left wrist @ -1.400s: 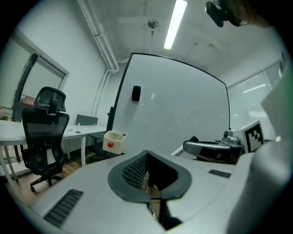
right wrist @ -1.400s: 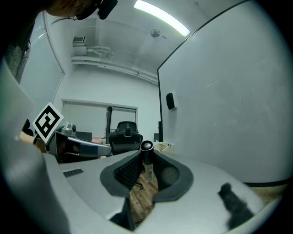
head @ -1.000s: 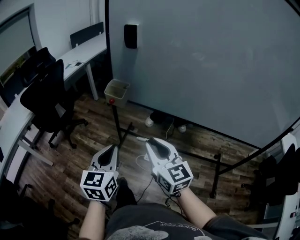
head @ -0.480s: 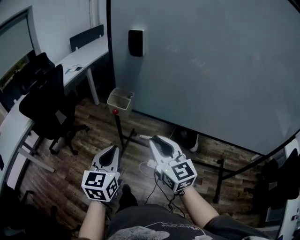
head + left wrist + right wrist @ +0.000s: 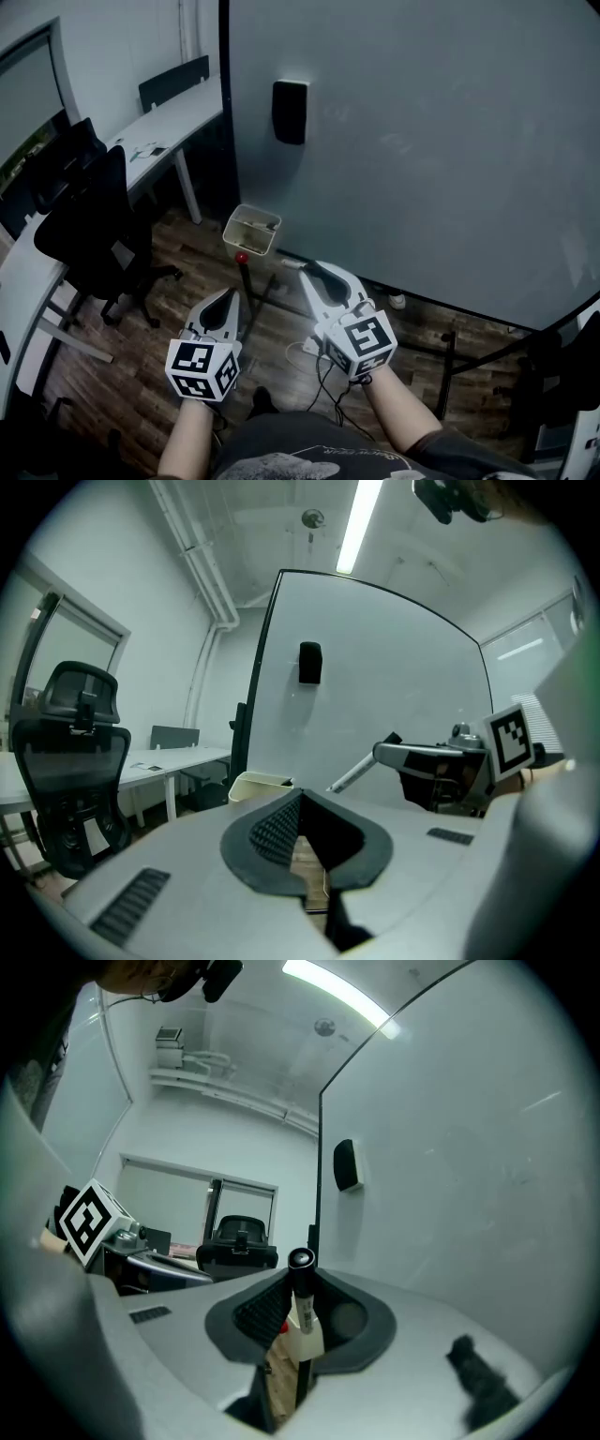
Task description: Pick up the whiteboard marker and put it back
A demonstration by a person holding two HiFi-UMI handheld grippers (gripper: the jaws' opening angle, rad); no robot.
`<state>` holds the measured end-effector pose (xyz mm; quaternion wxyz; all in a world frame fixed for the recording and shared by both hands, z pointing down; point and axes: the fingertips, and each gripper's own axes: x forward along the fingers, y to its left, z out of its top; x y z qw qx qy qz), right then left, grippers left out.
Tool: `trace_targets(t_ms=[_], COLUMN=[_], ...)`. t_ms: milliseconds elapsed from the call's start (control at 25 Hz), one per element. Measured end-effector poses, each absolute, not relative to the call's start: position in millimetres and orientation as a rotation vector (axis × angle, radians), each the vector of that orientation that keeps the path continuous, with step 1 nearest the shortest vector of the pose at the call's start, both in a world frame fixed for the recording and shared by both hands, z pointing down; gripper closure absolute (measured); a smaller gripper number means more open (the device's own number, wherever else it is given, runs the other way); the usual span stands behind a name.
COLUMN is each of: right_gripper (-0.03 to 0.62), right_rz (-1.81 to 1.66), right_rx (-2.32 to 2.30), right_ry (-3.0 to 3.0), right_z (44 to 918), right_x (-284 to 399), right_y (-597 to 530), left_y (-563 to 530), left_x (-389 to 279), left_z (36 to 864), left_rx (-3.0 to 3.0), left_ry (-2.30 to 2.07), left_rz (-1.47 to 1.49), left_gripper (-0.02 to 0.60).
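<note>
My right gripper [image 5: 312, 272] is shut on the whiteboard marker [image 5: 288, 265], whose pale body sticks out to the left of the jaws. In the right gripper view the marker [image 5: 301, 1290] stands between the pads with its black end up. The left gripper view has the same marker [image 5: 349, 777] slanting down from the right gripper [image 5: 389, 753]. My left gripper [image 5: 228, 298] is beside it on the left, jaws together with nothing in them [image 5: 298, 799]. Both point at the whiteboard [image 5: 422, 141].
A black block [image 5: 290, 112] hangs on the board near its left edge. Below it a beige box [image 5: 252, 231] sits on the stand, with a red knob [image 5: 242, 257] under it. A white desk [image 5: 159, 117] and black office chairs [image 5: 89, 211] stand at the left. Cables lie on the wooden floor.
Both grippers have moved forward towards the whiteboard, the marker still in the right one. The box and the black block now sit lower and nearer in the head view.
</note>
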<state>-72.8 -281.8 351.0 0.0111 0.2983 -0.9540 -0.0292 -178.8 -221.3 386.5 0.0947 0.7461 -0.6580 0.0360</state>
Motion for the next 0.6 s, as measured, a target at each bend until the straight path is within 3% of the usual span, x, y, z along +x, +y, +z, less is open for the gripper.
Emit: trace_targets(t_ms=[600], right_gripper=[0.514], right_rz=[-0.038], right_rx=[0.944], right_ry=[-2.955], right_z=[360], right_x=[-131], right_y=[-338], left_y=[-286], left_x=[-232], left_z=[390], left_rx=[2.228], left_ry=[-1.901], left_rz=[0.103], left_gripper=[0.569])
